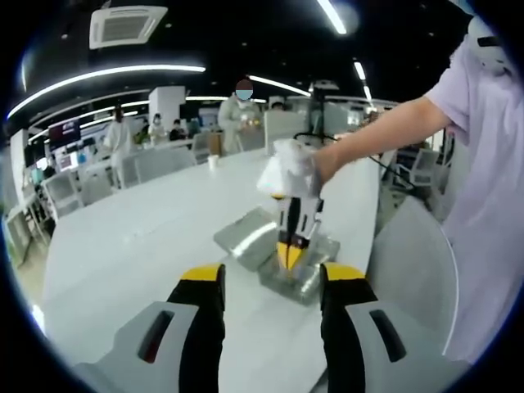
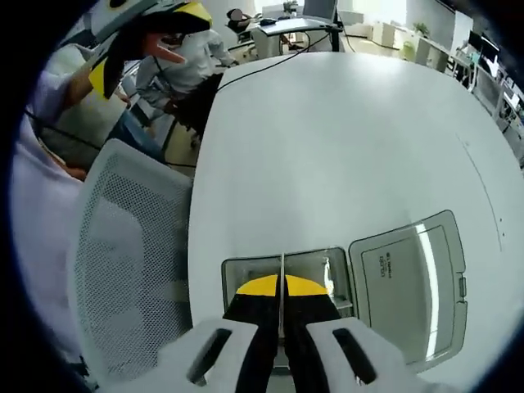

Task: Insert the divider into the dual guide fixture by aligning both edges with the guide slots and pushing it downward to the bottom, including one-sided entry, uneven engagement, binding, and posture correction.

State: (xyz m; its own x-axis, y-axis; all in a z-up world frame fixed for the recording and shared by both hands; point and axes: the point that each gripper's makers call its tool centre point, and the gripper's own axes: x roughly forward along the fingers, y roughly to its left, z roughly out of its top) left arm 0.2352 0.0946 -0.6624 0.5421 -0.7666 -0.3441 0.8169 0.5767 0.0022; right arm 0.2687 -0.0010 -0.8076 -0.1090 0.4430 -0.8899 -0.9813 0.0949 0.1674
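My right gripper (image 2: 281,293) is shut on a thin divider (image 2: 282,266), which I see edge-on as a pale line running up from between the yellow-tipped jaws. Directly beneath it lies the clear plastic guide fixture (image 2: 246,270) on the white table (image 2: 344,139). In the left gripper view a gloved hand holds that right gripper (image 1: 289,254) pointing down into the fixture (image 1: 309,282). My left gripper (image 1: 273,278) stays back from the fixture, jaws open and wide apart with nothing between them. The left gripper (image 2: 147,33) also appears at the top left of the right gripper view.
A clear flat lid (image 2: 409,286) lies on the table beside the fixture, also seen as the lid (image 1: 246,233). A white mesh chair (image 2: 131,262) stands at the table's edge. A cable (image 2: 270,61) crosses the far table. Several people (image 1: 237,110) are in the background.
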